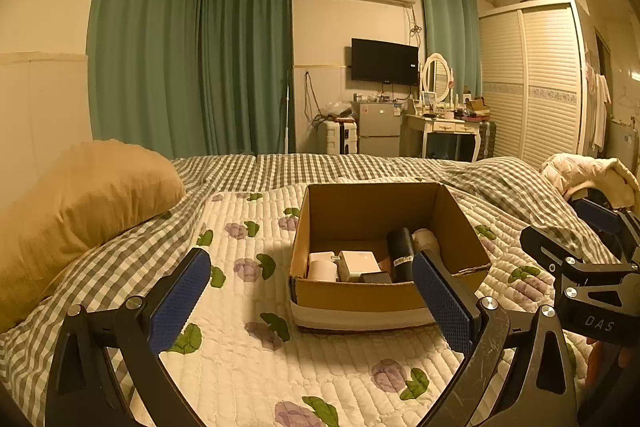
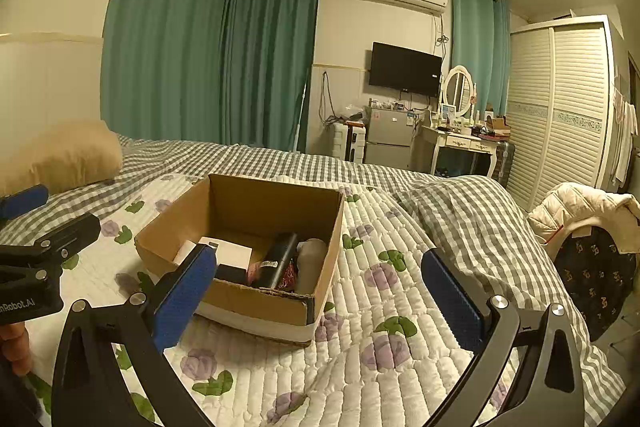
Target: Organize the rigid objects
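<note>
An open cardboard box sits on the flowered quilt in the middle of the bed; it also shows in the right wrist view. Inside lie a black cylinder, a white box, a white roll and a beige roll. My left gripper is open and empty, hovering just before the box's near wall. My right gripper is open and empty, over the box's near right corner. The right gripper also shows in the left wrist view at the right edge.
A tan pillow lies at the left of the bed. A grey checked duvet is bunched to the right of the box. A cream jacket over a chair stands at the bed's right edge. The flowered quilt lies under the grippers.
</note>
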`<state>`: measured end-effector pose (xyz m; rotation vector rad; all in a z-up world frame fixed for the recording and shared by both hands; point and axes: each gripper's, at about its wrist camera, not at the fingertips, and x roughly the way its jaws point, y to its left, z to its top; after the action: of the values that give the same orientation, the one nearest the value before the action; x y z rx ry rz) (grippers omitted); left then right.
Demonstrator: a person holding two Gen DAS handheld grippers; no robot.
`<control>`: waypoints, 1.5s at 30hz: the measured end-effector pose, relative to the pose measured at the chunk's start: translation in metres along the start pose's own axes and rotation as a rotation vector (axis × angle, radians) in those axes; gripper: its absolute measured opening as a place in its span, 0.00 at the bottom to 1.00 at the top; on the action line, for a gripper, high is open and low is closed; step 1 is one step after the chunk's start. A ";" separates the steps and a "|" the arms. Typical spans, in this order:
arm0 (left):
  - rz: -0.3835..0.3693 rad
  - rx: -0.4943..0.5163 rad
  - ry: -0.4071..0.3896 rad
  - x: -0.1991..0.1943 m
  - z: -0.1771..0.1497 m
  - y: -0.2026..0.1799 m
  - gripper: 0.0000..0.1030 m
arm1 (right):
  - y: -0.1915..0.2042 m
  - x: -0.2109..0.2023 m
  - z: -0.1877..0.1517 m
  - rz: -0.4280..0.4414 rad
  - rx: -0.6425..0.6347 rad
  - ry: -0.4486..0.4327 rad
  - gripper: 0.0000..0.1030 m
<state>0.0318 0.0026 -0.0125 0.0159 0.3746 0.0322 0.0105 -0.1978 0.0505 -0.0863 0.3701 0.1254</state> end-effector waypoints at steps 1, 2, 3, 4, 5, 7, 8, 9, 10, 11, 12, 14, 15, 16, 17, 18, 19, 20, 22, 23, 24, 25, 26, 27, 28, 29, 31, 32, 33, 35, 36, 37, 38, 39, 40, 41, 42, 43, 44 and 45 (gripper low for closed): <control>0.001 -0.002 0.002 0.000 0.000 0.000 1.00 | 0.000 0.000 0.000 0.000 0.001 0.000 1.00; 0.003 -0.002 0.002 0.000 -0.001 0.000 1.00 | 0.000 0.000 0.000 0.000 -0.001 0.001 1.00; 0.002 -0.001 0.003 0.000 -0.001 0.000 1.00 | 0.000 0.000 0.000 0.000 0.000 0.001 1.00; 0.002 -0.002 0.003 0.000 -0.001 0.000 1.00 | 0.000 0.000 0.000 0.000 0.000 0.002 1.00; 0.002 -0.002 0.004 0.000 -0.001 0.000 1.00 | -0.001 0.000 0.000 0.000 0.000 0.002 1.00; 0.003 -0.001 0.003 0.001 -0.001 0.000 1.00 | 0.000 0.001 0.000 0.001 0.000 0.002 1.00; 0.003 -0.002 0.003 0.001 -0.001 0.000 1.00 | -0.001 0.001 0.000 0.001 0.000 0.003 1.00; 0.002 -0.002 0.004 0.001 -0.001 0.000 1.00 | -0.001 0.001 0.000 0.001 0.001 0.003 1.00; 0.002 -0.003 0.005 0.001 -0.001 0.000 1.00 | -0.001 0.001 0.000 0.001 0.001 0.003 1.00; 0.000 -0.004 0.005 0.001 -0.001 0.000 1.00 | -0.001 0.001 0.000 0.002 0.000 0.003 1.00; 0.000 -0.003 0.006 0.001 -0.001 0.000 1.00 | -0.001 0.001 0.000 0.002 0.000 0.003 1.00; 0.002 0.003 0.006 0.001 -0.002 -0.001 1.00 | -0.002 0.001 0.000 0.002 0.000 0.004 1.00; 0.001 0.004 0.006 0.001 -0.002 -0.001 1.00 | -0.002 0.001 0.000 0.002 0.000 0.004 1.00; 0.001 0.004 0.006 0.001 -0.002 -0.001 1.00 | -0.002 0.001 0.000 0.002 0.000 0.004 1.00; 0.001 0.003 0.007 0.001 -0.002 -0.001 1.00 | -0.002 0.001 0.000 0.001 0.001 0.005 1.00; 0.001 0.003 0.007 0.001 -0.002 -0.001 1.00 | -0.002 0.001 0.000 0.002 0.001 0.004 1.00; 0.001 0.004 0.007 0.001 -0.002 -0.001 1.00 | -0.002 0.001 0.000 0.002 0.000 0.005 1.00; 0.002 0.004 0.007 0.001 -0.003 -0.001 1.00 | -0.002 0.001 0.000 0.002 0.000 0.005 1.00; 0.000 0.004 0.006 0.001 -0.002 -0.001 1.00 | -0.002 0.001 0.000 0.001 0.000 0.005 1.00; 0.002 0.004 0.007 0.001 -0.002 -0.001 1.00 | -0.002 0.001 0.000 0.001 0.000 0.005 1.00; 0.002 0.003 0.006 0.001 -0.002 -0.001 1.00 | -0.002 0.001 0.000 0.001 0.000 0.005 1.00; 0.002 0.003 0.007 0.001 -0.002 -0.001 1.00 | -0.002 0.001 0.000 0.001 0.000 0.005 1.00; 0.002 0.002 0.008 0.001 -0.003 -0.001 1.00 | -0.002 0.001 0.000 0.001 0.000 0.005 1.00; 0.001 0.002 0.007 0.001 -0.003 -0.001 1.00 | -0.002 0.001 0.000 0.002 0.000 0.006 1.00; 0.003 0.003 0.008 0.001 -0.003 -0.001 1.00 | -0.002 0.001 0.000 0.001 0.000 0.006 1.00; 0.002 0.003 0.009 0.001 -0.003 -0.001 1.00 | -0.003 0.001 -0.001 0.001 0.000 0.006 1.00; 0.002 0.002 0.007 0.001 -0.003 -0.001 1.00 | -0.003 0.001 -0.001 0.001 0.000 0.007 1.00; 0.001 0.003 0.008 0.001 -0.003 -0.001 1.00 | -0.003 0.002 -0.001 0.001 0.000 0.008 1.00; 0.002 0.003 0.007 0.001 -0.003 -0.001 1.00 | -0.003 0.002 -0.002 0.001 0.000 0.009 1.00; 0.002 0.004 0.008 0.001 -0.003 -0.001 1.00 | -0.003 0.002 -0.002 0.001 0.000 0.010 1.00; 0.001 0.003 0.008 0.001 -0.003 -0.001 1.00 | -0.004 0.002 -0.002 0.001 0.000 0.011 1.00; 0.002 0.002 0.008 0.001 -0.003 -0.001 1.00 | -0.004 0.002 -0.003 0.001 0.000 0.012 1.00; 0.002 0.002 0.008 0.001 -0.003 -0.001 1.00 | -0.003 0.003 -0.003 0.000 0.000 0.012 1.00; 0.002 0.003 0.009 0.001 -0.002 -0.001 1.00 | -0.003 0.004 -0.003 0.000 0.000 0.015 1.00; 0.001 0.004 0.010 0.001 -0.003 -0.001 1.00 | -0.003 0.004 -0.004 0.000 -0.001 0.016 1.00; 0.001 0.003 0.008 0.001 -0.003 -0.001 1.00 | -0.003 0.004 -0.004 0.000 -0.001 0.017 1.00; 0.004 0.002 0.007 0.001 -0.002 -0.001 1.00 | -0.003 0.004 -0.004 0.000 -0.002 0.019 1.00; 0.004 0.002 0.009 0.001 -0.002 -0.001 1.00 | -0.003 0.004 -0.004 0.000 -0.002 0.020 1.00; 0.002 0.003 0.010 0.002 -0.002 -0.001 1.00 | -0.003 0.004 -0.004 0.000 -0.003 0.021 1.00; 0.003 0.002 0.009 0.002 -0.002 -0.001 1.00 | -0.002 0.005 -0.003 -0.001 -0.004 0.022 1.00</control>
<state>0.0323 0.0018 -0.0154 0.0186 0.3838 0.0344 0.0145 -0.1996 0.0458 -0.0915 0.3915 0.1247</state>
